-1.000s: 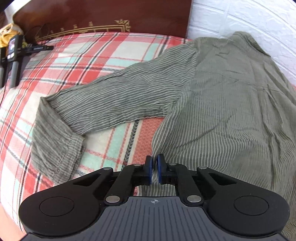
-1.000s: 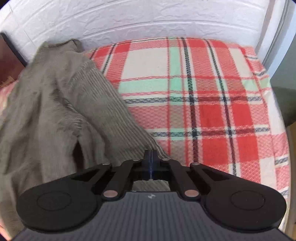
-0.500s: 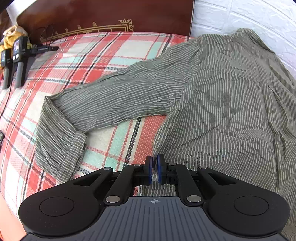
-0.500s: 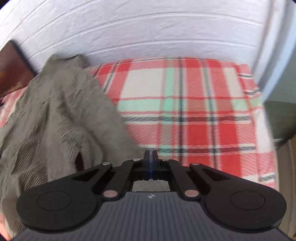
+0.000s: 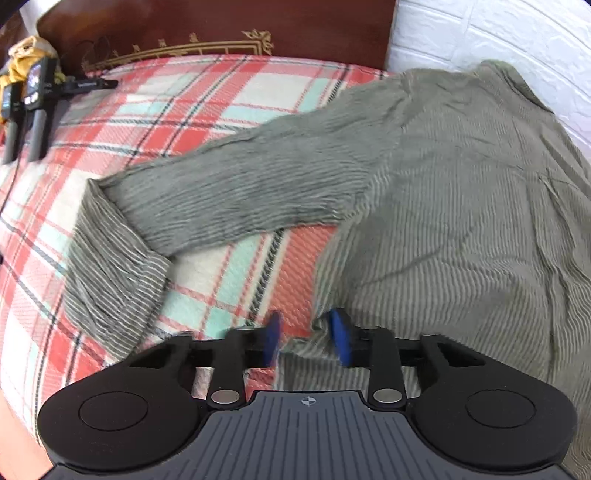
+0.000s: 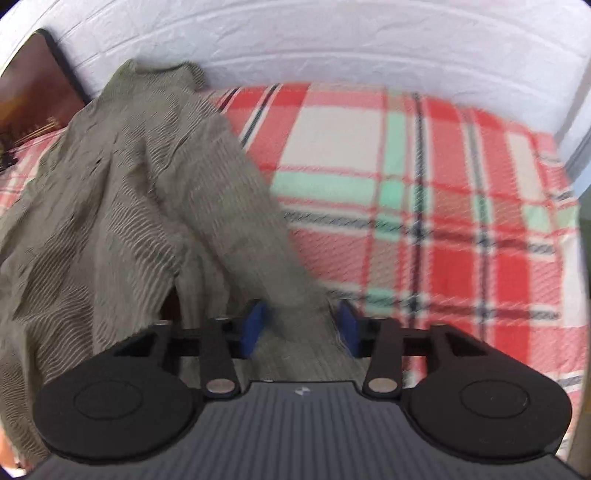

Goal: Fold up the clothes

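Note:
An olive-green striped shirt [image 5: 461, 221] lies spread on the plaid bed cover [image 5: 221, 110], with one sleeve [image 5: 240, 195] stretched to the left and bent down at the cuff [image 5: 110, 266]. My left gripper [image 5: 306, 341] is at the shirt's near hem corner. Its jaws are opening, and the cloth edge lies loose between the blue pads [image 5: 272, 338]. In the right wrist view the shirt [image 6: 129, 206] fills the left half. My right gripper [image 6: 301, 328] is opening too, with a fold of the hem lying between its pads [image 6: 253, 328] without being pinched.
A dark wooden headboard [image 5: 221, 26] stands at the far end and a white brick-pattern wall [image 6: 332, 44] runs along the bed's side. Black handled devices [image 5: 26, 110] lie at the far left of the cover. Bare plaid cover [image 6: 424, 221] stretches right of the shirt.
Both grippers were shut on the shirt's hem and their jaws now stand apart, with the cloth slack between the pads. The right wrist view has rolled and shifted slightly.

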The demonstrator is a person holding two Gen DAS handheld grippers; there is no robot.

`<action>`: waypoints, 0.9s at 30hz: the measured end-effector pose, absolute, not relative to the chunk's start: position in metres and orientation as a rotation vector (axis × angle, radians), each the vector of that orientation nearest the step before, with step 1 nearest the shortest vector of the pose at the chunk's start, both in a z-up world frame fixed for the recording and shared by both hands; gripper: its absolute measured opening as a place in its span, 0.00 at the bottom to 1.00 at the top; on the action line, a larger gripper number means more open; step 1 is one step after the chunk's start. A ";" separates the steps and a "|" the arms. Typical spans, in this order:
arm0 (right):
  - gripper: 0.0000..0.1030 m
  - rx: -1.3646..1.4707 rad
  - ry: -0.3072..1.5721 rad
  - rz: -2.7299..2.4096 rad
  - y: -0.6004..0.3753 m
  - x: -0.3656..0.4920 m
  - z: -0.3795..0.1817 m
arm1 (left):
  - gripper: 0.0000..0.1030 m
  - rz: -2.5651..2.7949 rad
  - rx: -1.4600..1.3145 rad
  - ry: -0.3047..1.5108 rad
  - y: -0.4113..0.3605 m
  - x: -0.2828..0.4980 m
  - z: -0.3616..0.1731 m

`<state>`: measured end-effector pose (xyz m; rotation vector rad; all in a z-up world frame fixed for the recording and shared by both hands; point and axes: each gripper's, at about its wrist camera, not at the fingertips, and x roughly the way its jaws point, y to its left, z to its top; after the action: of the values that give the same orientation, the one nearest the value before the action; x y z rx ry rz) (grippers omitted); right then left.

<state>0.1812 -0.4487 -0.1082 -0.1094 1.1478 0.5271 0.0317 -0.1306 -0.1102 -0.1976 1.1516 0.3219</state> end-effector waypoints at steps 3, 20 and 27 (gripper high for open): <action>0.03 -0.099 1.150 0.519 -0.450 0.180 -0.105 | 0.03 0.324 -0.190 1.152 -0.134 0.030 -0.111; 0.03 -0.140 1.038 0.295 -0.456 0.197 -0.116 | 0.15 0.326 -0.147 1.171 -0.134 0.029 -0.113; 0.25 -0.125 1.015 0.290 -0.464 0.188 -0.103 | 0.44 0.339 -0.125 1.139 -0.128 0.017 -0.096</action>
<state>0.1876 -0.4636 -0.1028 -0.1252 1.0147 0.2904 0.0169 -0.1277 -0.0958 -0.1251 1.1386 0.3391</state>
